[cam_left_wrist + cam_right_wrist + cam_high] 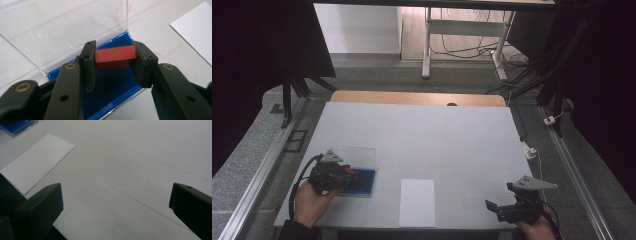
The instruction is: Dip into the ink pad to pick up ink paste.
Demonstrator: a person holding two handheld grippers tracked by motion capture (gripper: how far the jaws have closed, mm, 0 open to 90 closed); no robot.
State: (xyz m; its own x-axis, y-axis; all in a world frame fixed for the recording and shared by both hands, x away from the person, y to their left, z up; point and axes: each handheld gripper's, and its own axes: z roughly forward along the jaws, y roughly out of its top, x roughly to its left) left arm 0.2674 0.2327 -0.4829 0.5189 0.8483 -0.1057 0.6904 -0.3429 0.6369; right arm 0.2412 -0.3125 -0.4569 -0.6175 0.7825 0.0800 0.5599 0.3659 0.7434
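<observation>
Red block [115,57] sits clamped end to end between the fingers [89,63] of the left gripper [115,65], a gold character stamped on its top face, and it hangs just above the blue floor of the open case [110,86]. Behind the fingertips the case's clear lid [62,27] stands swung back, hinged along the far blue edge. Off to the right of those fingers, a white sheet of paper [197,27] lies flat on the table [155,35]. From the high view, the left gripper [343,176] is over the blue case [362,182], with the paper [417,202] between the two hands. Over at the near right corner, the right gripper [493,207] holds its fingers [42,207] wide apart, nothing between them but bare tabletop.
</observation>
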